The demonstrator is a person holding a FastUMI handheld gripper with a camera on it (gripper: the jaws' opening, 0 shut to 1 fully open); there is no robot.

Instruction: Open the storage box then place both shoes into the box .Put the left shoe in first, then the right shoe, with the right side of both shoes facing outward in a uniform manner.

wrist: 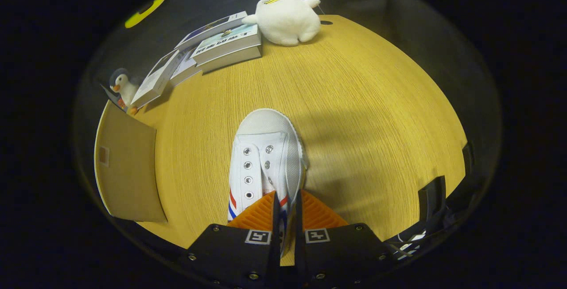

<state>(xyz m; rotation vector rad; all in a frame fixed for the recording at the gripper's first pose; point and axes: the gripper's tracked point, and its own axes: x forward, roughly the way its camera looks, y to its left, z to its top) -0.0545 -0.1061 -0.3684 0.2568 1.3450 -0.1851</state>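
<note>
Gripper view: claw [286, 211] pinches white shoe [265, 160], its heel hidden.

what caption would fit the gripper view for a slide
Hand-held gripper shut on a white shoe above the wooden table, books and plush toy beyond.

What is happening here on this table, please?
A person's handheld gripper is shut on a white canvas shoe with red and blue stripes, pinching its side wall above the yellow wooden table. The brown cardboard flap beside the shoe may belong to the storage box.
</note>
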